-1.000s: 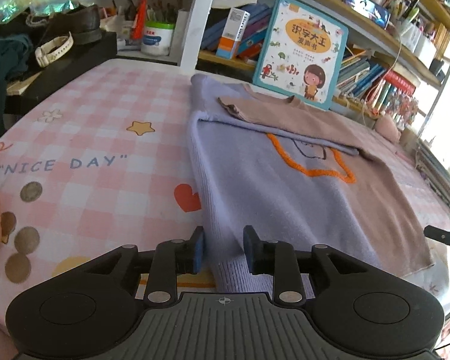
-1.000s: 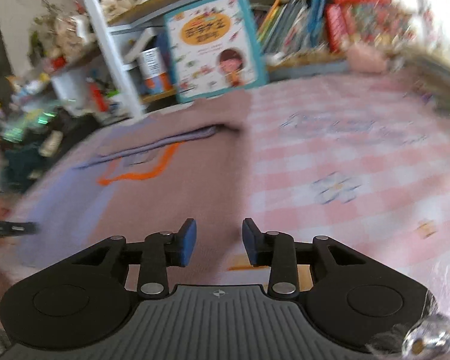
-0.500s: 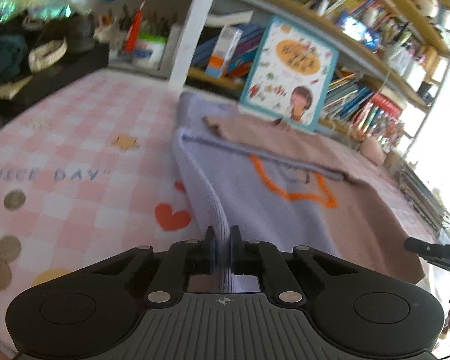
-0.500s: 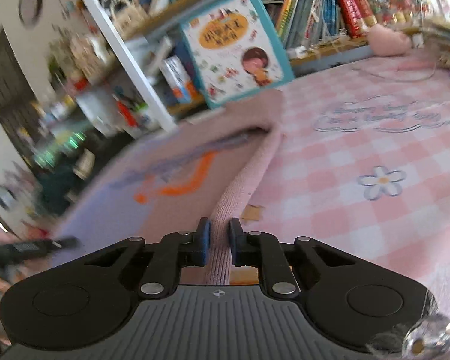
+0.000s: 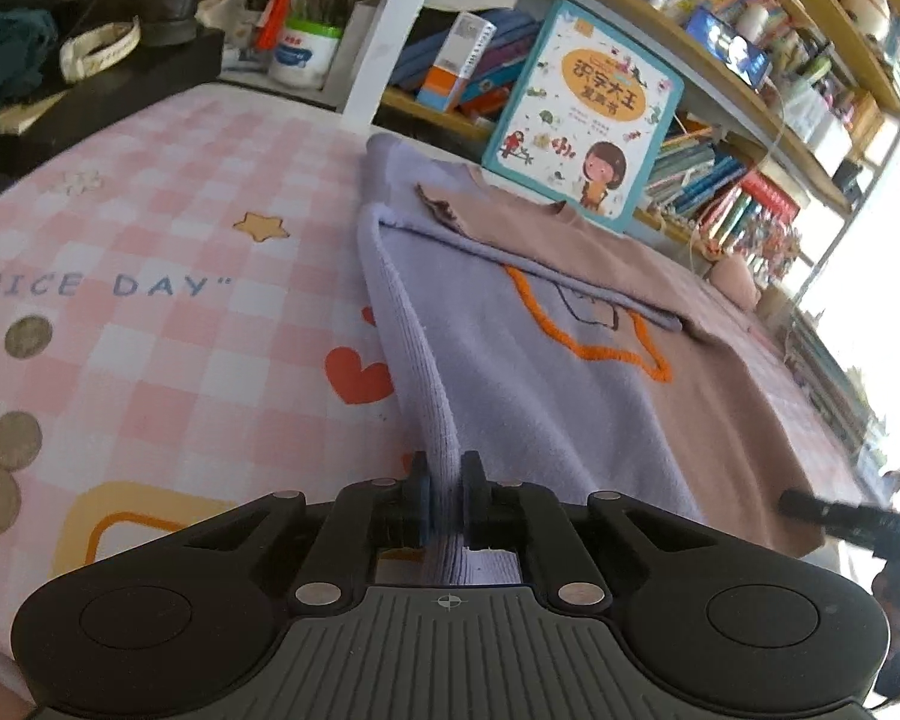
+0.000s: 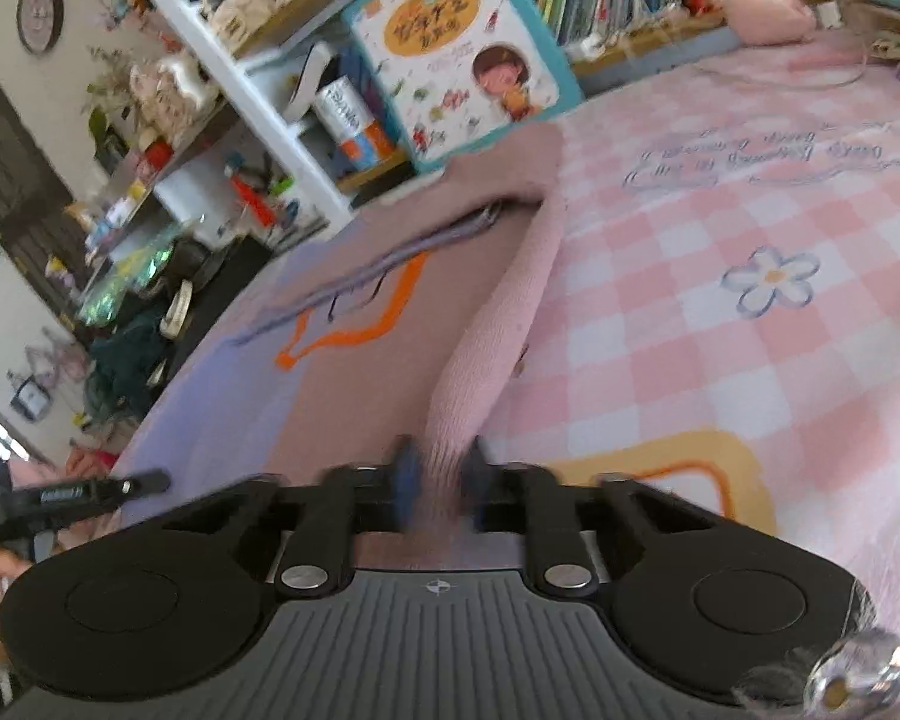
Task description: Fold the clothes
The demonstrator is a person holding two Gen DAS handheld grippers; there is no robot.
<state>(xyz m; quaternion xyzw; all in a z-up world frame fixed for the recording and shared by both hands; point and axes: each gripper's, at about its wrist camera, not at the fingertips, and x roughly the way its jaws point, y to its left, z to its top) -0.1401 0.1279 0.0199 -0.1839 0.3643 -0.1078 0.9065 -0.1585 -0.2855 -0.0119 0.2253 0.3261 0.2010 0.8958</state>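
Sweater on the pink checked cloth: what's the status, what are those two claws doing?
Left gripper shut on sweater, lilac edge. Right gripper shut on its pink edge. Both corners lifted, body flat. Picture book stands beyond the collar.

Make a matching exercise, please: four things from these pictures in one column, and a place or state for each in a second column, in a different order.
Things
1. left gripper
2. right gripper
3. picture book
4. red heart

Places or states
A. printed on the checked cloth, left of the sweater
B. shut on the sweater's pink edge
C. stands against the shelf behind the sweater
D. shut on the sweater's lilac edge

Pairs: 1-D, 2-B, 3-C, 4-A
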